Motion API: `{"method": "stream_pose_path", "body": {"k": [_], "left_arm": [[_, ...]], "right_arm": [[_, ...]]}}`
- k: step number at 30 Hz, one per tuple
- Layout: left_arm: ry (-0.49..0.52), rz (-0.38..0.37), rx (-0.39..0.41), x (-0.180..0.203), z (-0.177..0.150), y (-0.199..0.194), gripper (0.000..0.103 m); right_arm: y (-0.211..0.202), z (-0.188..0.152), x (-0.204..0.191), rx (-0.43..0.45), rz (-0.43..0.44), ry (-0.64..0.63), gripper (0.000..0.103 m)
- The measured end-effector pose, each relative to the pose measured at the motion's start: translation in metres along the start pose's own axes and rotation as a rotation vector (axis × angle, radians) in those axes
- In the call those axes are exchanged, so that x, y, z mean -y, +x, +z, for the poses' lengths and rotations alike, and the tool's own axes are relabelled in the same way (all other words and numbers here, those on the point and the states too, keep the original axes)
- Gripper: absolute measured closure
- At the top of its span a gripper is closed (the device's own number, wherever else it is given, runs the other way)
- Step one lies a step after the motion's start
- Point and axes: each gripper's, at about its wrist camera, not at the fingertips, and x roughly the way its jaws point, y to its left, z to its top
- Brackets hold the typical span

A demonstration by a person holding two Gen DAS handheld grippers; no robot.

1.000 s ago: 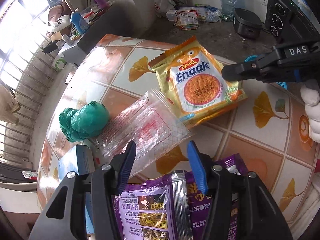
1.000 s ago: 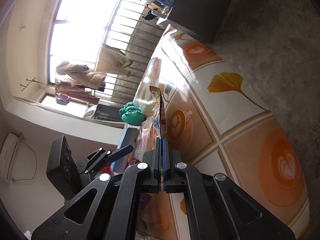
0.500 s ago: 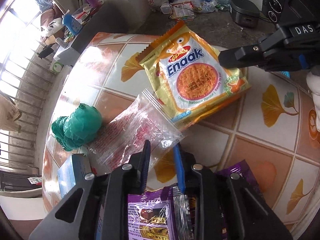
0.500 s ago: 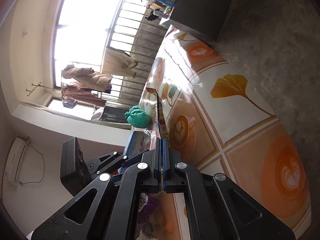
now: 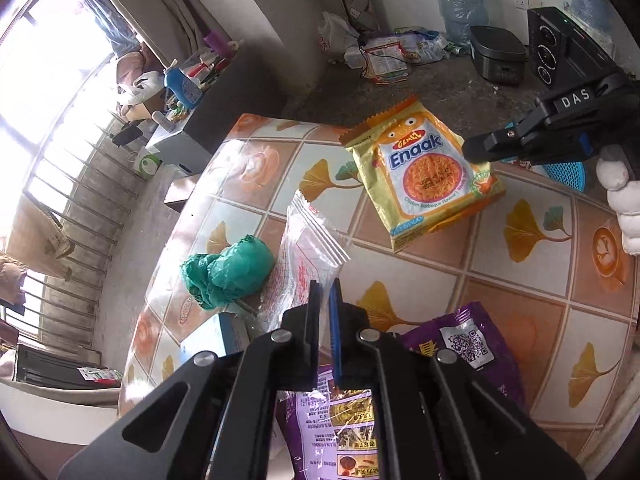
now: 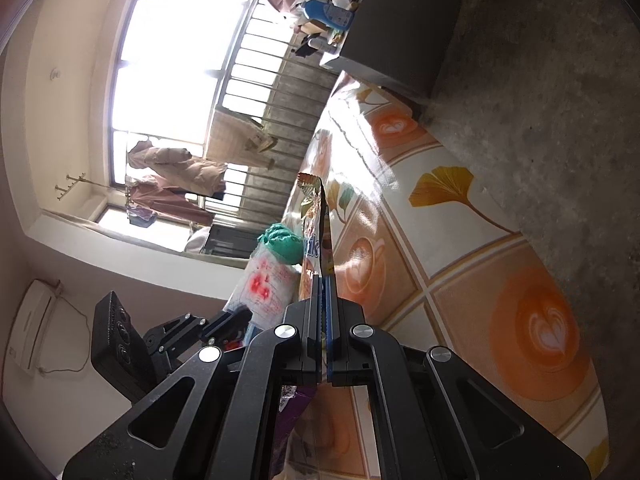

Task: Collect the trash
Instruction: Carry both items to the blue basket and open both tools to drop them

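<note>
My left gripper (image 5: 324, 288) is shut on the corner of a clear zip bag with red print (image 5: 308, 252) and lifts it off the tiled table (image 5: 532, 292). My right gripper (image 6: 323, 280) is shut on the edge of a yellow Enaak noodle packet (image 5: 424, 176), held above the table; in the right wrist view the packet (image 6: 314, 220) shows edge-on. The right gripper also shows in the left wrist view (image 5: 480, 148). A crumpled green bag (image 5: 228, 268) lies on the table left of the clear bag. A purple snack wrapper (image 5: 460, 340) lies under my left gripper.
A blue box (image 5: 212, 336) lies at the table's near left edge. A blue basket (image 5: 568, 172) sits beyond the table at right. On the floor behind are a rice cooker (image 5: 496, 56), a water jug (image 5: 460, 4) and scattered litter (image 5: 388, 56).
My left gripper has closed on the clear bag and raised its corner. My right gripper has lifted the Enaak packet higher and farther back.
</note>
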Motion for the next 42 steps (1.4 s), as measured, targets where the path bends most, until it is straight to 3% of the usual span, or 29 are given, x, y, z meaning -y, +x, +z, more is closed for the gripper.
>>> {"method": "stream_pose_path", "body": {"k": [11,17,23,28,33,42], "left_arm": [[-0.193,0.032,0.22,-0.042,0.002,-0.09,0.102],[-0.297,-0.106,0.311,-0.044,0.015,-0.117,0.102],[-0.292,-0.256,0.348,-0.004,0.059,-0.108,0.102],[-0.268,-0.423,0.326,0.052,0.119,-0.078,0.101],[-0.2,-0.52,0.249,0.124,0.178,-0.026,0.1],[-0.09,-0.643,0.05,0.256,0.248,0.077,0.099]], "right_arm": [[-0.039,-0.004,-0.013,0.078,0.004,-0.022,0.103],[-0.073,-0.008,-0.009,0.157,-0.015,-0.021,0.103],[-0.12,-0.012,0.011,0.267,-0.079,0.012,0.103],[-0.169,-0.018,0.04,0.41,-0.222,0.052,0.103],[-0.203,-0.025,0.094,0.513,-0.334,0.188,0.103],[-0.217,-0.025,0.195,0.555,-0.547,0.399,0.103]]}}
